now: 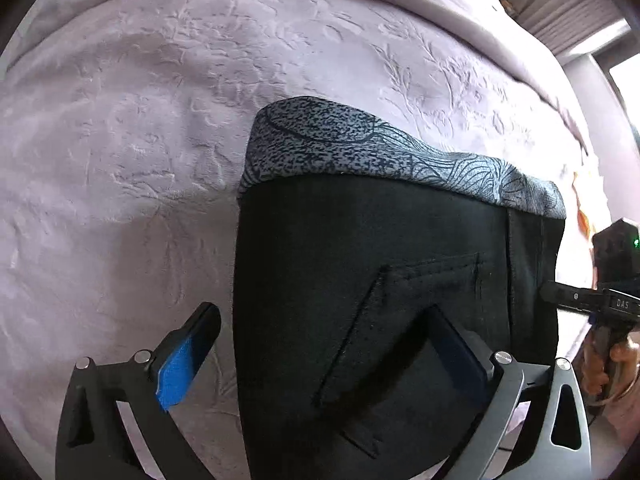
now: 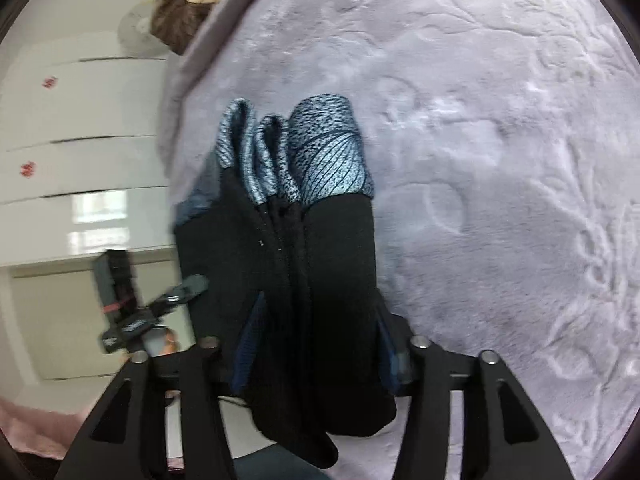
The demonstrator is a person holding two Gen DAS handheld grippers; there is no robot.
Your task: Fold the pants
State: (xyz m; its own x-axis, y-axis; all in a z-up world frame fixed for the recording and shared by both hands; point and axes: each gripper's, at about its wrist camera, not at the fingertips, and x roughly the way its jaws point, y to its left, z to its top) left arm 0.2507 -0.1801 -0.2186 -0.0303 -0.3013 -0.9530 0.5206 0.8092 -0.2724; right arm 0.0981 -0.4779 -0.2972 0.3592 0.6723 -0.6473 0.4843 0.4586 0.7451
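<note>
The black pants lie folded on a lilac bedspread, with a grey patterned band along their far edge and a back pocket facing up. My left gripper is open; its left blue-padded finger is over the bedspread, its right finger over the pocket. In the right wrist view the pants hang bunched in several layers, and my right gripper is shut on them. The right gripper also shows at the left wrist view's right edge.
The embossed bedspread spreads wide around the pants. White drawers stand beyond the bed's edge, with a brown bundle at the top. A window is at the far right.
</note>
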